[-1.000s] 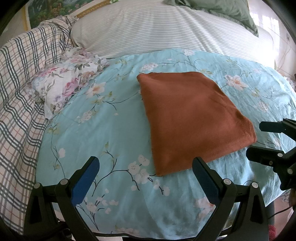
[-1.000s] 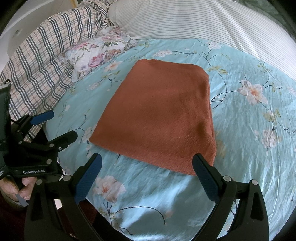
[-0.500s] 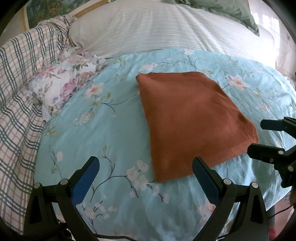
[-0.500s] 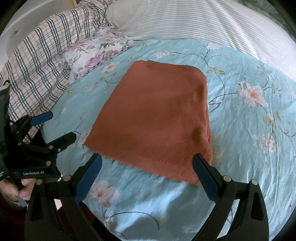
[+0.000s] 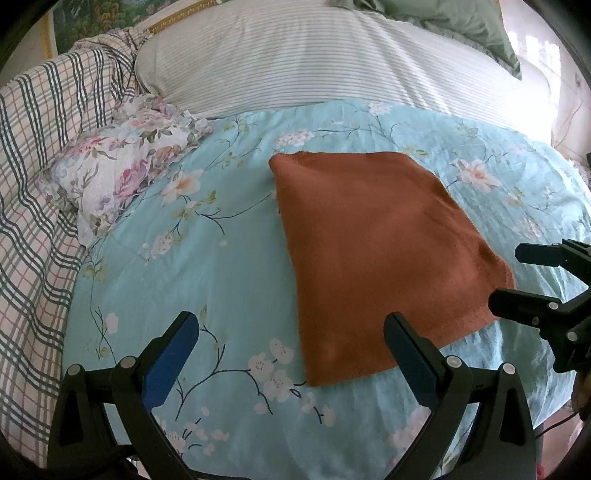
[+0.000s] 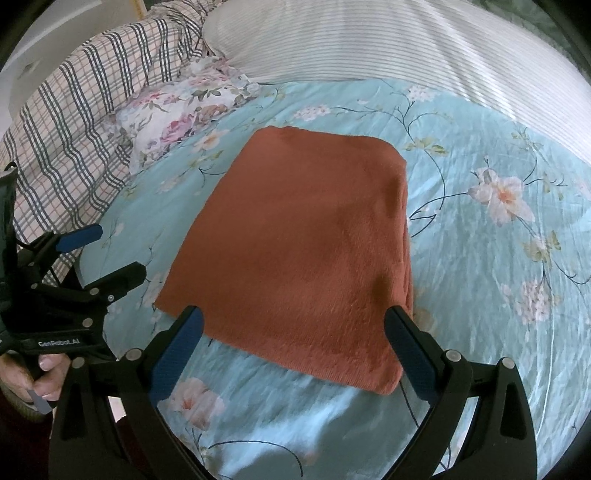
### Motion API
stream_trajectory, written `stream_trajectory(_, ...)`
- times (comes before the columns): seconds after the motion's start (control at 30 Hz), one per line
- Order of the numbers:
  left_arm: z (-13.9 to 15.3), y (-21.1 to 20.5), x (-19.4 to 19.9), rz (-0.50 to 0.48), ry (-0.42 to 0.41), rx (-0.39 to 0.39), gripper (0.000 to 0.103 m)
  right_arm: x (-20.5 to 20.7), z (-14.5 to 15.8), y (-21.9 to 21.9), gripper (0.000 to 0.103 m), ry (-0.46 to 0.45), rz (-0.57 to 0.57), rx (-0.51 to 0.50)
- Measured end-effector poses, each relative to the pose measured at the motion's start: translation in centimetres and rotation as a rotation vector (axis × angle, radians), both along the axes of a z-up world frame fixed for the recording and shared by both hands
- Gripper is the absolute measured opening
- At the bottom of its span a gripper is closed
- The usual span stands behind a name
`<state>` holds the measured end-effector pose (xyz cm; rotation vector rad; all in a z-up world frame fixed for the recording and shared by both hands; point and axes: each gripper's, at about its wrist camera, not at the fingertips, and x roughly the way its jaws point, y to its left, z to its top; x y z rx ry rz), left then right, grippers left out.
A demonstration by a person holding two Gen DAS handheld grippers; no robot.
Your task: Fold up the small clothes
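A rust-orange cloth (image 5: 380, 251) lies folded flat in a rough rectangle on the light-blue floral bedspread (image 5: 207, 266); it also shows in the right wrist view (image 6: 303, 251). My left gripper (image 5: 291, 332) is open and empty, above the bedspread at the cloth's near left corner. My right gripper (image 6: 293, 328) is open and empty, hovering over the cloth's near edge. The right gripper also shows at the right edge of the left wrist view (image 5: 535, 280), and the left gripper at the left edge of the right wrist view (image 6: 92, 254).
A crumpled floral garment (image 5: 122, 166) lies at the bedspread's far left edge. A plaid blanket (image 5: 33, 177) is heaped on the left. A striped white pillow (image 5: 325, 55) and a green pillow (image 5: 450, 18) lie at the back.
Both grippers have moved slightly forward toward the cloth, so it looks larger and nearer. The cloth itself has not moved and both grippers stay open.
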<state>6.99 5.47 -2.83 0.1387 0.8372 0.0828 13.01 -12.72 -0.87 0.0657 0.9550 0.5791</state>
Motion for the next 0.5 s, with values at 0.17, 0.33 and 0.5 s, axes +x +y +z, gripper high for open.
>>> stream_trajectory(0.17, -0.08, 0.20, 0.16, 0.002, 0.001, 0.001, 0.101, 0.07, -0.03, 0.00, 0.098, 0.001, 0.001, 0.002)
stream_trajectory(0.33, -0.31, 0.45, 0.39, -0.003, -0.002, 0.010, 0.101, 0.57, -0.35, 0.01, 0.098, 0.007, -0.001, 0.015)
stream_trajectory(0.5, -0.38, 0.43, 0.69, -0.010, 0.001, -0.001, 0.101, 0.78, -0.31, 0.33, 0.098, 0.004, 0.004, 0.024)
